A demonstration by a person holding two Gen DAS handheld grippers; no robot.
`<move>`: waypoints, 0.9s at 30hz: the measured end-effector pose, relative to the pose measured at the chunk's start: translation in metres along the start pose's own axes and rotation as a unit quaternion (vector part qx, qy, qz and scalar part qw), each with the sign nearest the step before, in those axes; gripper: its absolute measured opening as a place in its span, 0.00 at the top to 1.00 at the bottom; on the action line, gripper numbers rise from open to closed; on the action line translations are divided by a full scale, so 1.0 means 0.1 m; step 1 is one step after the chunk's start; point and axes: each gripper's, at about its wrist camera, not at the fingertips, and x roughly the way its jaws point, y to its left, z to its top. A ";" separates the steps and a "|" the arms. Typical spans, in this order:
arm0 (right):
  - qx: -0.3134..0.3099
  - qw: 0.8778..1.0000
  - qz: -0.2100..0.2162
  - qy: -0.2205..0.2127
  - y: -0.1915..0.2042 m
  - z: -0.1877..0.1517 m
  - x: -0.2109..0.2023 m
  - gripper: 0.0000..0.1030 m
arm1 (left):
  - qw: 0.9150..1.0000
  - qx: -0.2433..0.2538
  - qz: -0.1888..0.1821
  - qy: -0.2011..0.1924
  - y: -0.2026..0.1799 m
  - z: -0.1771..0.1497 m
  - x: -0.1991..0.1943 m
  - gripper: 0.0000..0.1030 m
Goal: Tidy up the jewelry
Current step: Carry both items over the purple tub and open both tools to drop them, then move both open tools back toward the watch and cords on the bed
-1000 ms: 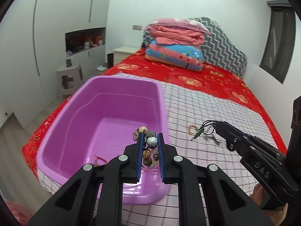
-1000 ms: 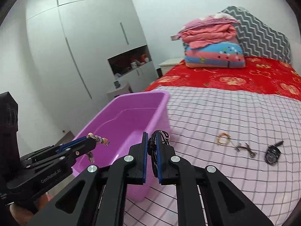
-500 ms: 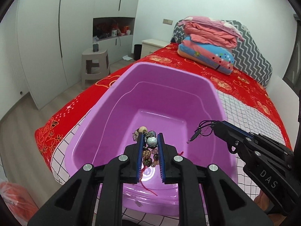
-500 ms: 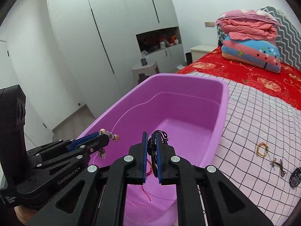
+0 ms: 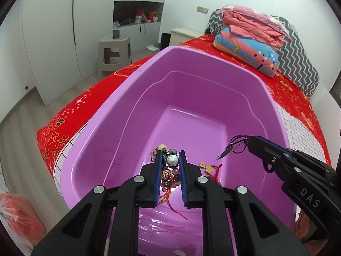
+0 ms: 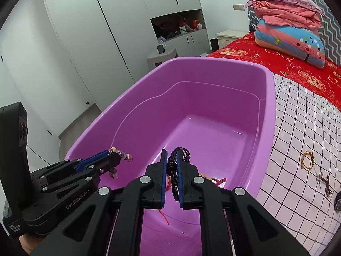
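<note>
both grippers hang over the purple tub (image 5: 119,115) on the bed (image 6: 298,132). left gripper (image 5: 169,166) jaws pinch a beaded bracelet (image 5: 170,166), right gripper (image 6: 171,170) jaws clamp a black cord necklace (image 6: 173,166).

Your left wrist view looks forward and down from close above the purple tub (image 5: 127,98), facing the bed's pillow end. Your right wrist view looks likewise from the tub's near right side, facing the wardrobe (image 6: 119,21) (checked sheet (image 6: 302,128) at right). Both share the tub interior, each other's gripper, and the folded quilts (image 5: 251,34).
</note>
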 end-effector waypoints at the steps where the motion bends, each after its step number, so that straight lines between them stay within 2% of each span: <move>1: 0.000 1.000 -0.001 0.003 -0.01 0.00 0.02 0.92 | 1.000 -0.004 0.001 0.003 0.01 0.00 0.01 0.84; 3: -0.001 1.000 -0.005 0.006 -0.02 -0.01 0.03 0.91 | 1.000 -0.012 0.006 0.002 0.03 0.01 -0.02 0.80; 4: -0.003 1.000 -0.008 0.006 -0.02 -0.01 0.03 0.91 | 1.000 -0.013 0.008 0.000 0.03 0.01 -0.04 0.69; 5: -0.004 1.000 -0.011 0.006 -0.03 0.00 0.03 0.81 | 1.000 -0.013 0.013 -0.002 0.03 0.01 -0.05 0.60; 6: -0.004 1.000 -0.012 0.004 -0.04 0.00 0.02 0.59 | 1.000 -0.016 0.021 -0.008 0.04 0.02 -0.09 0.36; 7: -0.001 1.000 -0.014 0.001 -0.04 0.00 0.00 0.55 | 0.999 -0.018 0.029 -0.014 0.04 0.02 -0.12 0.27; 8: 0.001 1.000 -0.016 -0.007 -0.05 0.00 -0.04 0.54 | 0.999 -0.019 0.039 -0.024 0.04 0.02 -0.16 0.26; 13: -0.002 1.000 -0.026 -0.016 -0.09 0.00 -0.12 0.54 | 0.998 -0.027 0.046 -0.021 0.09 0.03 -0.22 0.21; 23: 0.009 0.999 -0.024 -0.019 -0.15 -0.05 -0.23 0.54 | 0.998 -0.026 0.054 -0.016 0.04 -0.03 -0.28 0.21; 27: 0.007 0.999 -0.024 -0.021 -0.16 -0.07 -0.28 0.54 | 0.998 -0.028 0.046 -0.015 0.02 -0.05 -0.33 0.20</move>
